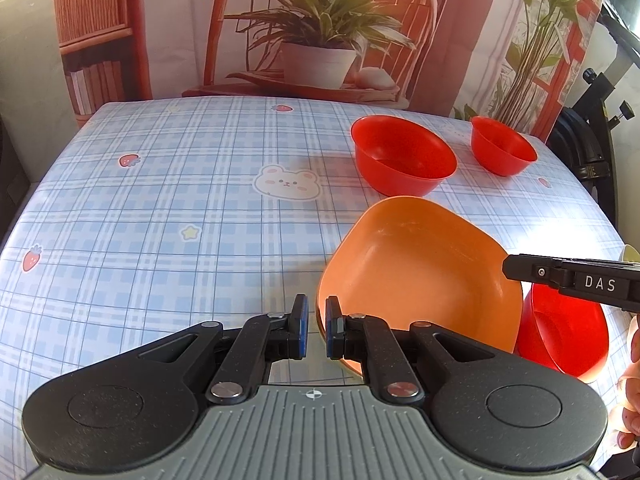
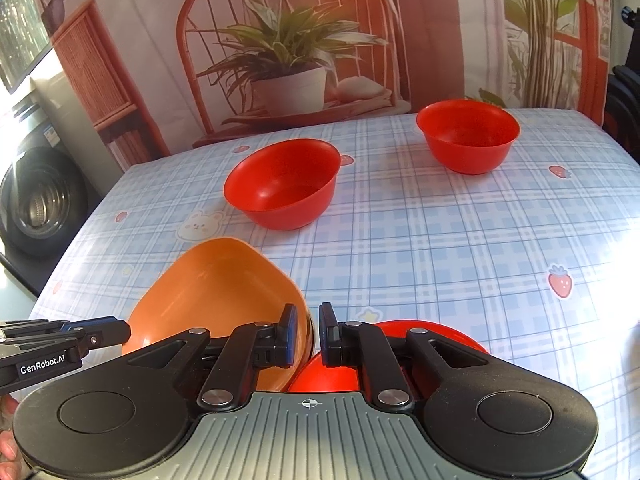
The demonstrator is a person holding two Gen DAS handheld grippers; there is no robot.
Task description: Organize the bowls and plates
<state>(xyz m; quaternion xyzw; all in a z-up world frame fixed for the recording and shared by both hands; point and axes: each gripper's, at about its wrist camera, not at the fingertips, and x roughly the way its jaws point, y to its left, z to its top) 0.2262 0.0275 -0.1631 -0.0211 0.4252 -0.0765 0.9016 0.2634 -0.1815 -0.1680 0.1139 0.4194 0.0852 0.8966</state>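
Blue-and-white checked oilcloth with strawberries and a bear face covers the table (image 1: 160,200), and a printed backdrop (image 1: 320,32) of a potted plant on a red chair hangs behind it. A washing machine (image 2: 36,200) stands off to one side. Two empty red bowls (image 2: 282,184) (image 2: 468,136) sit apart at the far end. Nearer, a tilted orange plate (image 1: 420,272) is pinched at opposite rims by the left gripper (image 1: 316,326) and the right gripper (image 2: 308,334), with a third red bowl (image 1: 568,332) just beside it.

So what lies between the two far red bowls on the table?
Nothing: only bare checked tablecloth separates the nearer red bowl from the farther red bowl, clearest in the right wrist view.
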